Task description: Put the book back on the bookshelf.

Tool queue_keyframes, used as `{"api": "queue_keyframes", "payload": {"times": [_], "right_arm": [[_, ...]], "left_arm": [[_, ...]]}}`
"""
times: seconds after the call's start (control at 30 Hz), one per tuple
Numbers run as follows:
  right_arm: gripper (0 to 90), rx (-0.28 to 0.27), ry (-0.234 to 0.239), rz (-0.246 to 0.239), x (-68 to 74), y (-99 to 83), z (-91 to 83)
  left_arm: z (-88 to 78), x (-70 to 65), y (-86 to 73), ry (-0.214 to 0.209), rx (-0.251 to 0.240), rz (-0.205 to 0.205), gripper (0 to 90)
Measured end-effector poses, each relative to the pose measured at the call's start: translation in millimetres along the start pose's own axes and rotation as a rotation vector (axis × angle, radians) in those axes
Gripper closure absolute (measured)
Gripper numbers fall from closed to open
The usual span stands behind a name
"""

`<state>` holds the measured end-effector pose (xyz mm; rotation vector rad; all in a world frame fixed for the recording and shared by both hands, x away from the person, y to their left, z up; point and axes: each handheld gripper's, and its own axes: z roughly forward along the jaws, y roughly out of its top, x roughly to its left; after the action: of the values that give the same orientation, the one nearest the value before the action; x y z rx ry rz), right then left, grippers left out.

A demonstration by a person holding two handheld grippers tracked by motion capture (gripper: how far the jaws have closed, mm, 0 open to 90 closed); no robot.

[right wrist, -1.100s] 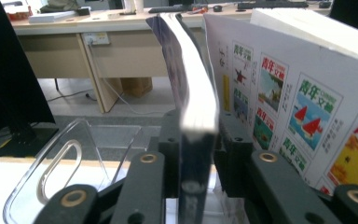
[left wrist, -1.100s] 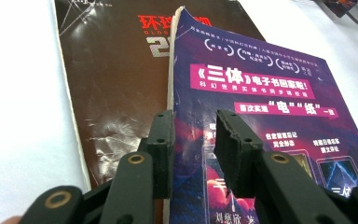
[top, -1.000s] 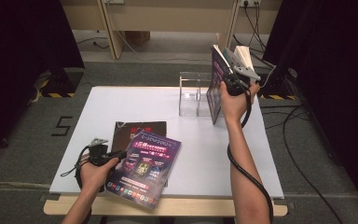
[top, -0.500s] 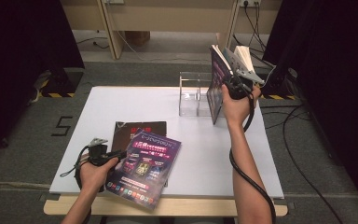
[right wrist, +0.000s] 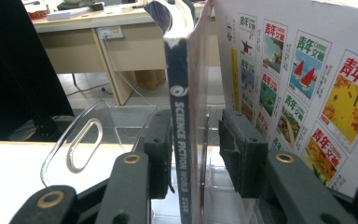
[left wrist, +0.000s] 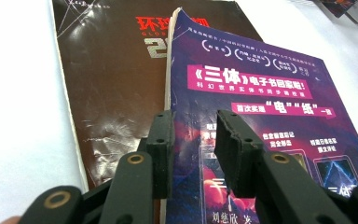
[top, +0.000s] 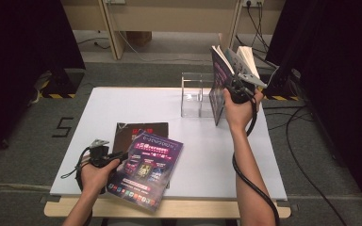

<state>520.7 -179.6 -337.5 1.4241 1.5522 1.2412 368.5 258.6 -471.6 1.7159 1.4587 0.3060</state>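
White surface (top: 122, 106) shows one magazine (top: 218, 89) standing in the far clear rack (top: 193, 96), right gripper (top: 235, 92) fingers just opening around it, while left gripper (top: 104, 157) fingers grip the near purple magazine (top: 148, 167), still waiting.
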Motion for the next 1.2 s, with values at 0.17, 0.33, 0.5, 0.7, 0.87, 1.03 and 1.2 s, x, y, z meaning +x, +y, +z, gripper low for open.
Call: {"api": "queue_keyframes", "payload": {"times": [0.17, 0.33, 0.5, 0.7, 0.87, 1.03, 1.2], "right_arm": [[64.6, 0.002, 0.003, -0.002, 0.8, 0.1, -2.1], [64.4, 0.0, 0.003, -0.003, 1.5, 0.5, -3.2], [64.3, -0.005, 0.004, -0.006, 2.2, 1.6, -4.2], [64.1, -0.008, 0.013, -0.006, 3.8, 1.2, -5.3], [65.4, -0.007, 0.018, -0.001, 3.1, 3.4, -4.7], [74.9, -0.015, 0.018, 0.022, 2.0, 6.6, -6.9], [79.6, -0.009, -0.023, 0.014, 0.4, 5.2, -8.6]], "left_arm": [[-0.1, 0.1, 0.1, -0.001, -0.001, -0.002, 66.6], [0.1, -0.3, 0.0, -0.001, 0.002, 0.0, 66.5], [-0.2, 0.0, 0.2, 0.0, 0.0, 0.001, 66.5], [-0.1, -0.2, 0.2, 0.0, 0.0, 0.001, 66.5], [0.1, -0.3, 0.1, -0.001, 0.002, 0.003, 66.5], [0.0, -0.1, 0.3, 0.0, 0.001, 0.002, 66.5], [0.2, -0.5, 0.0, -0.002, 0.002, 0.002, 66.4]]}}
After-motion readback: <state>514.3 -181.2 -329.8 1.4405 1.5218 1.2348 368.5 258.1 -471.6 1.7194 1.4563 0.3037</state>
